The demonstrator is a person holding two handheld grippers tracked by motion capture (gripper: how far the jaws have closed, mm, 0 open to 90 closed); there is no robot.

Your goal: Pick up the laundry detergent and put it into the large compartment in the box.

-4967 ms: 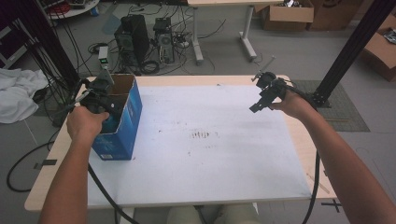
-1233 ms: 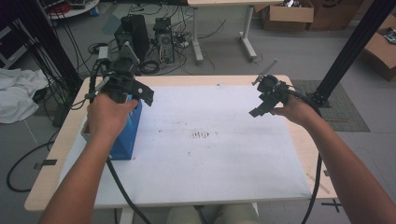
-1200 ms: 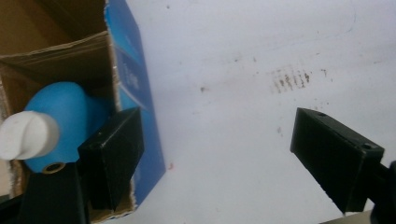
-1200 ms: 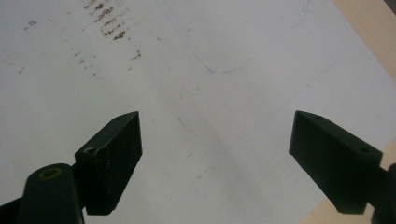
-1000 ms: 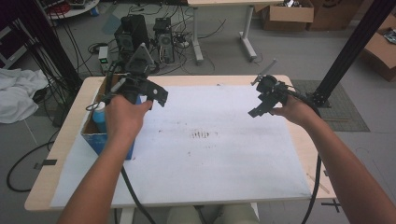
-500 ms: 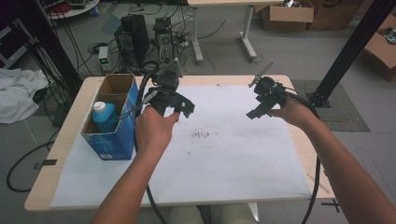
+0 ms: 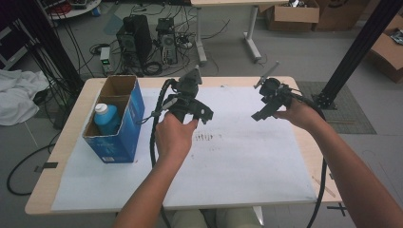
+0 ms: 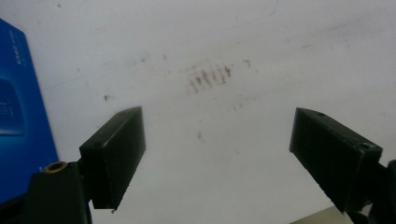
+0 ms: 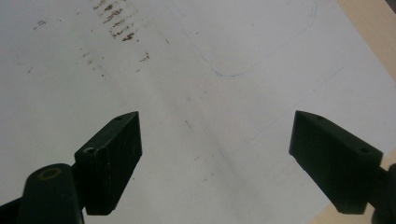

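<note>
At the table's 9 o'clock edge, a blue bottle (image 7: 105,117) stands inside an open blue box (image 7: 124,137). The left gripper (image 7: 192,102), over the white sheet (image 7: 247,156) near centre, and the right gripper (image 7: 266,102), toward 2 o'clock, both gape wide, empty. Packing appears done; what remains cannot be told.
</note>
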